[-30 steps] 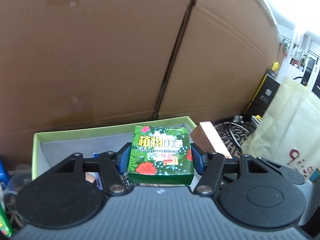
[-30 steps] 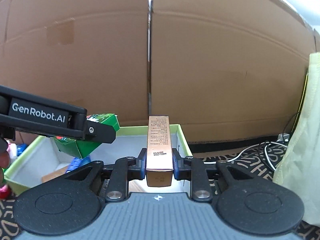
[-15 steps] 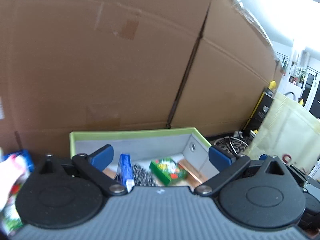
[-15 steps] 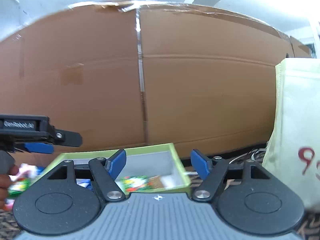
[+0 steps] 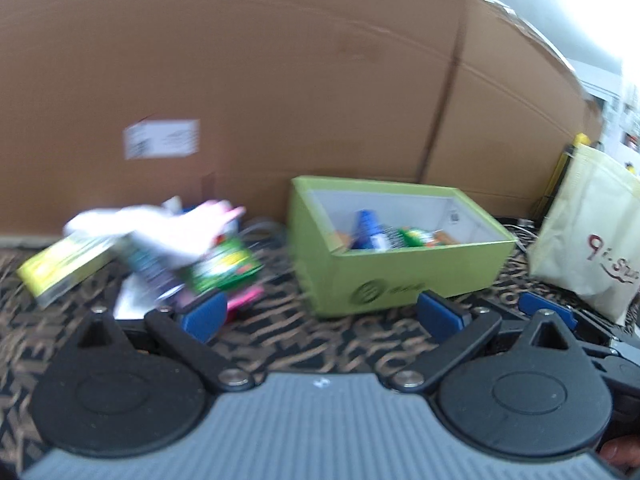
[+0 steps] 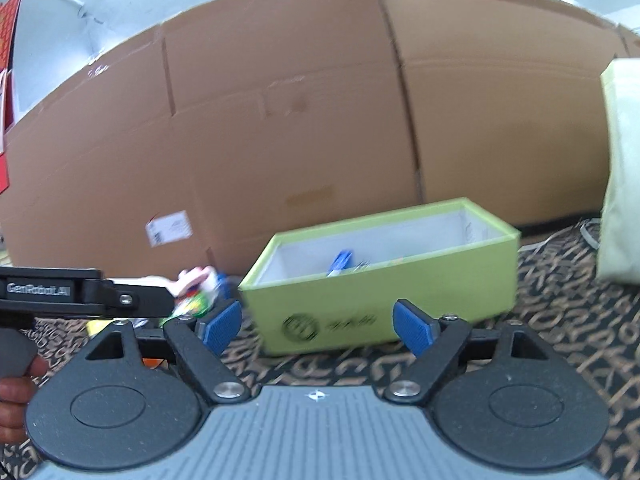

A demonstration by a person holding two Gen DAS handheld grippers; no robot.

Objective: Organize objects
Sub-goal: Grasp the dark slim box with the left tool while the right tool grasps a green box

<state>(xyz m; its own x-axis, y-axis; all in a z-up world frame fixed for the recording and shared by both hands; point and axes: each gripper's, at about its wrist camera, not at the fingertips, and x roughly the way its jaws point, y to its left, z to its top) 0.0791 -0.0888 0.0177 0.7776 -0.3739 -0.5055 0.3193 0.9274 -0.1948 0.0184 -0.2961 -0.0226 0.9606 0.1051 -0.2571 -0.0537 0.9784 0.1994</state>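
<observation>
Lime-green open box [image 5: 404,268] sat mid-right of the left wrist frame on a patterned surface [image 5: 320,344], holding a blue item [image 5: 366,232] and green packet [image 5: 416,236], blurred. Loose pile of packets [image 5: 160,248] lay left of it, apart. Left tool [image 5: 320,316] was wide open, empty. Right tool [image 6: 318,326] jaws were opening, nothing between them. Cardboard wall [image 6: 320,120] stood behind, cream bag [image 5: 588,232] at right.

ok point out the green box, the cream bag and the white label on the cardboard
green box [image 5: 404,276], left wrist view, on its front wall
cream bag [image 5: 588,236], left wrist view, on its printed side
white label [image 5: 162,139], left wrist view, on its middle
</observation>
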